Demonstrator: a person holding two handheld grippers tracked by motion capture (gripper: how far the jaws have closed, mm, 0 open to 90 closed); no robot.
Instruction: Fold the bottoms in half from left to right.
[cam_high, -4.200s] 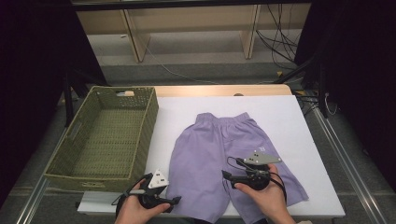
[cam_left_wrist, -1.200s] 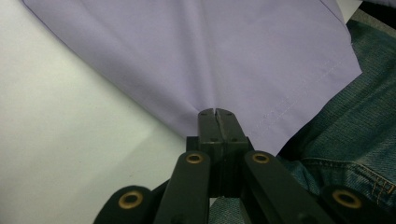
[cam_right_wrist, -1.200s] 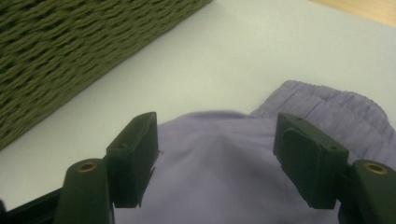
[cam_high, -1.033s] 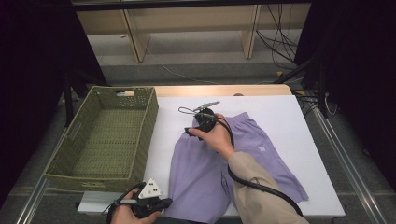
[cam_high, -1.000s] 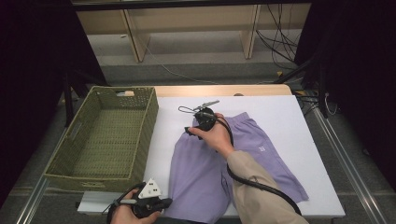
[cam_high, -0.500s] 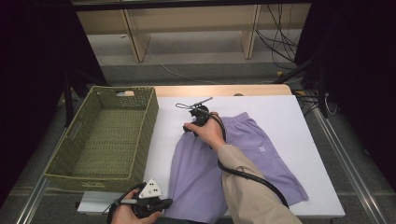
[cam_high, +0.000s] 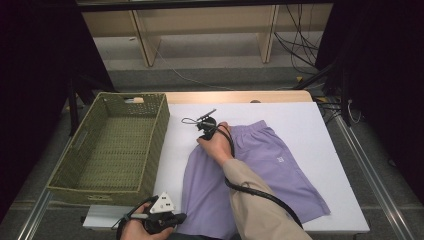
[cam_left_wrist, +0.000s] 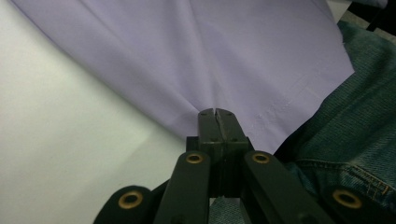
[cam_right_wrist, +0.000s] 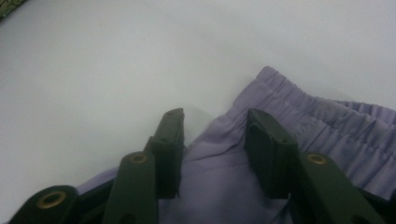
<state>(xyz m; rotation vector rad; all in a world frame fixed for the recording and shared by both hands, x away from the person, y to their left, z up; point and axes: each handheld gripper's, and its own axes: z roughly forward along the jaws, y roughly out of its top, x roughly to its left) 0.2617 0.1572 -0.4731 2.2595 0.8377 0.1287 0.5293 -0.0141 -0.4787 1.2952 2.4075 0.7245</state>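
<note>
— Two grippers on the purple shorts (cam_high: 250, 170)?
— Yes. Nearest, the left gripper (cam_left_wrist: 217, 122) has its jaws pinched shut on a leg hem.
— And the green basket (cam_high: 80, 165)?
— Just left of the shorts; I see nothing in it.
— Farther up?
— The right gripper (cam_right_wrist: 215, 140) straddles the waistband corner, jaws just closing, not yet pressing. The shorts lie flat and smooth.

Lilac shorts (cam_high: 260, 165), olive-green woven basket (cam_high: 112, 145), white table (cam_high: 320, 120), tan sleeve (cam_high: 260, 210), blue denim (cam_left_wrist: 345, 140)
</note>
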